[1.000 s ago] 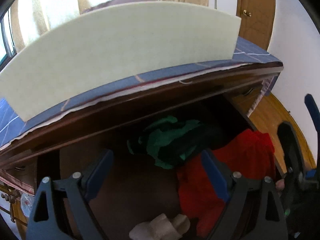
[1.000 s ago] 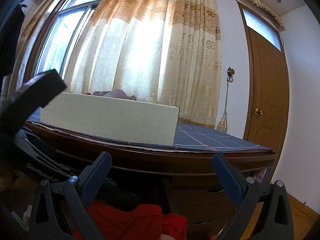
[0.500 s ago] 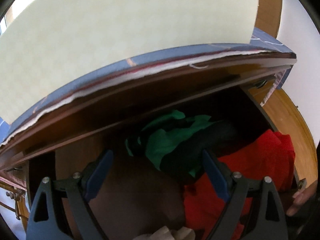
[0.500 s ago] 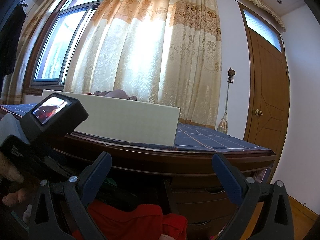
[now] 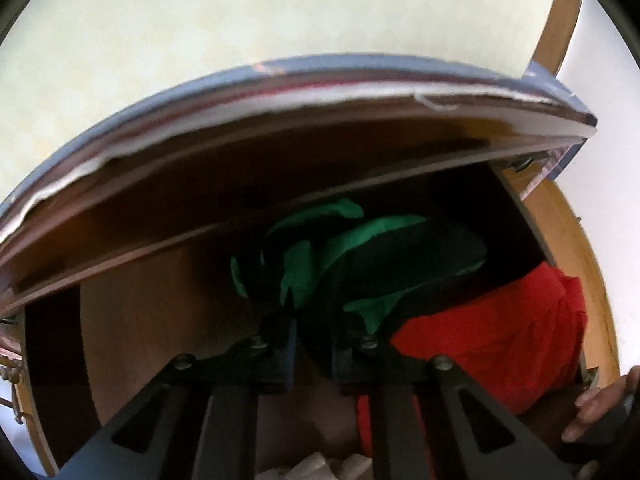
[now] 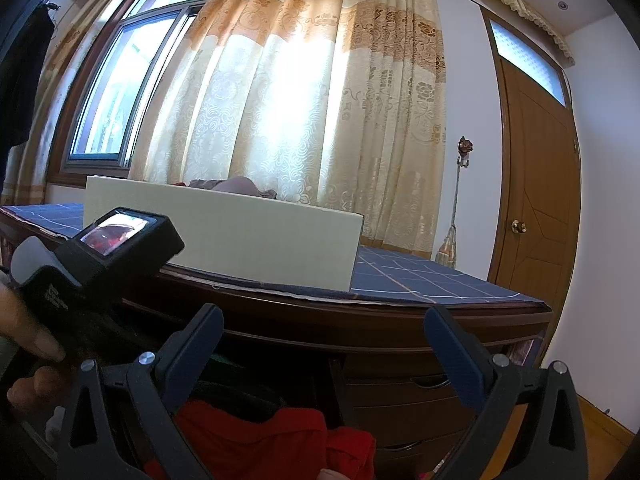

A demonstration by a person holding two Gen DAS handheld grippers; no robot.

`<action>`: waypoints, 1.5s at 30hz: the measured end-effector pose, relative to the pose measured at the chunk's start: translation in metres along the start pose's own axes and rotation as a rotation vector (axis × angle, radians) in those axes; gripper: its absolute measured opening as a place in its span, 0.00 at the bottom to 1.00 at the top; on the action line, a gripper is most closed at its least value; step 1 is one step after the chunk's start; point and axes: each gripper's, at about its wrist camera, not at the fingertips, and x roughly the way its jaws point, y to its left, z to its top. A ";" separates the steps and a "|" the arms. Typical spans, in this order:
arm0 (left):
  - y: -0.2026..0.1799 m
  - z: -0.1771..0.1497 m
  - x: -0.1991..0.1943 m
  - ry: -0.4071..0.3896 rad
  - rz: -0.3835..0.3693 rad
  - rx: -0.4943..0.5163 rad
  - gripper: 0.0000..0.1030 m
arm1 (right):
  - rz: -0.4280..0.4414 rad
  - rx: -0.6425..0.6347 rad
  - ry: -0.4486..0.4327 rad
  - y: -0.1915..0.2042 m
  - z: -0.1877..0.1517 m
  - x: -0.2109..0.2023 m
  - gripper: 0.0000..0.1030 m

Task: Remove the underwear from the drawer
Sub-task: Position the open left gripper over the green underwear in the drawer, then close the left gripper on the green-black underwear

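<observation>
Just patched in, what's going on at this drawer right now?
A person is working an open drawer with a two-finger tool in each hand. The left tool is angled down into the drawer and its jaws have just closed, pinching the dark edge of the green and black underwear. A red garment lies beside it, untouched. The right tool is held level in front of the dresser, jaws open and empty. Nothing is out of the drawer yet.

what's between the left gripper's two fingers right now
In the left wrist view, the left gripper has just closed on a dark fold of the green and black garment; only that cloth lies between them.
</observation>
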 end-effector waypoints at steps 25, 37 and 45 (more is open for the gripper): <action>0.025 -0.029 -0.056 -0.199 0.108 -0.073 0.05 | -0.001 -0.007 -0.003 0.002 0.001 -0.001 0.99; 0.040 -0.049 -0.069 -0.258 0.119 -0.137 0.05 | -0.001 -0.008 -0.003 0.002 0.000 -0.001 0.99; 0.033 -0.044 -0.059 -0.218 0.121 -0.137 0.05 | 0.000 -0.009 -0.003 0.002 0.000 -0.001 0.99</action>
